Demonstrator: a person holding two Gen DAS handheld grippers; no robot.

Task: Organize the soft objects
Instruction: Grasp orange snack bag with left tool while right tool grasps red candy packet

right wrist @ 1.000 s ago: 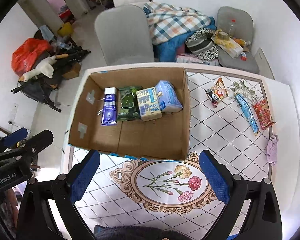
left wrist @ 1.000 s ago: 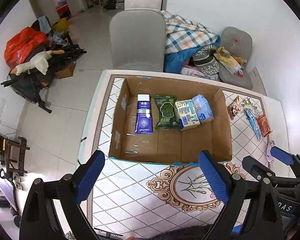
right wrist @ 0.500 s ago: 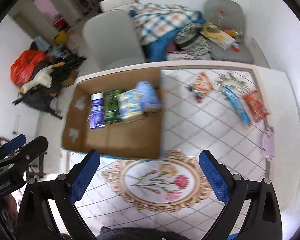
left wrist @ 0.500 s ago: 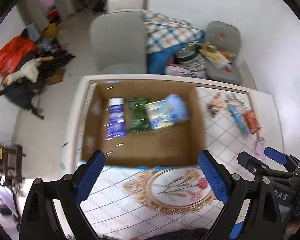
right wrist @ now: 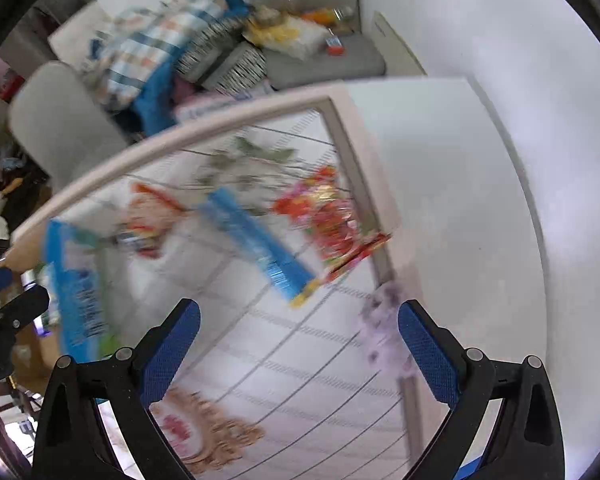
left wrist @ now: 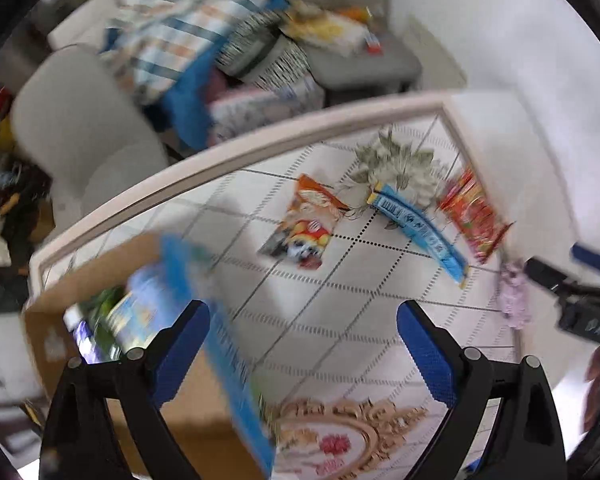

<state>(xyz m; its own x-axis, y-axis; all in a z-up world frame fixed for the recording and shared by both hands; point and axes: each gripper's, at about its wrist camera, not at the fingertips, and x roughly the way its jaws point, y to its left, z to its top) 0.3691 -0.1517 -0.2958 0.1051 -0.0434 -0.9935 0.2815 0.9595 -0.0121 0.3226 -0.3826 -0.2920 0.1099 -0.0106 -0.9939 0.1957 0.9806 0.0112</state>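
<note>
Your left gripper: fingers spread wide, nothing between them, above counter. Your right gripper: fingers likewise apart and empty. Both views motion-blurred.

Cardboard box at lower left of left view, packets inside too smeared to name.

Loose on counter, frame centre to right in left view: orange snack bag, long blue packet, red packet, side by side. Pale purple soft item near counter's right edge; in right view it sits just beside your right finger.
</note>
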